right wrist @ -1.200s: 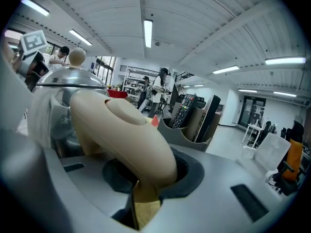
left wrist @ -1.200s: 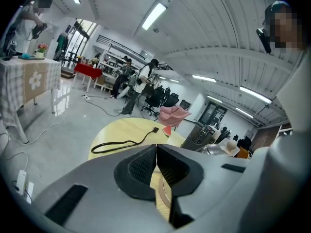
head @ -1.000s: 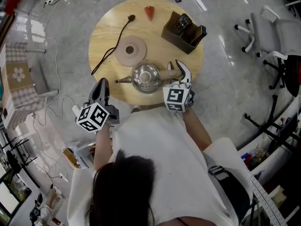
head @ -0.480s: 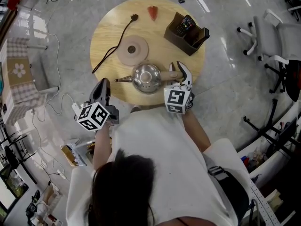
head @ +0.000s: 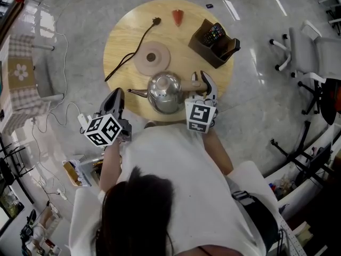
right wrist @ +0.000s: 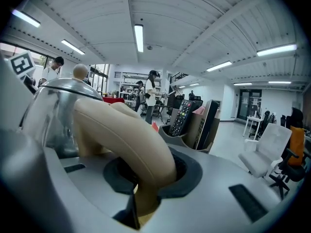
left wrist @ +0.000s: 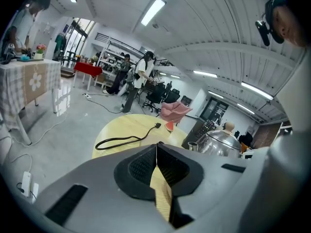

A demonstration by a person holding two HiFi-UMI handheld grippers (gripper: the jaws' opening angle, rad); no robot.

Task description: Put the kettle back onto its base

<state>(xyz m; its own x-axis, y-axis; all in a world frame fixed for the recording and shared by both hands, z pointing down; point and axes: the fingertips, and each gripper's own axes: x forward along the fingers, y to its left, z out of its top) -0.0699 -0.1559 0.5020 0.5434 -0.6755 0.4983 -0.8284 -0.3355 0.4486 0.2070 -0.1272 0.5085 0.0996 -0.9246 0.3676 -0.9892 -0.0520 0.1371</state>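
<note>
Head view shows the kettle point(head: 165, 92) over the near part of the round wooden table point(head: 122, 36), close to the edge nearest us; we cannot tell whether it rests on the wood. Its long axis runs left to right across this view: the spout point(head: 137, 92) points left, and the tan handle point(head: 191, 84) extends right. The round base point(head: 152, 58) lies on the table just beyond the kettle and slightly left of it, not under it, with its black cord point(head: 125, 57) curving away to the left. The right gripper point(head: 201, 83) is at the handle end. In the right gripper view, both pads are clamped on the curved handle, with the steel body and its knobbed lid at the left. The left gripper point(head: 118, 96) hangs off the table's near-left edge, apart from the kettle. In the left gripper view, its jaws are pressed together with nothing between them.
</note>
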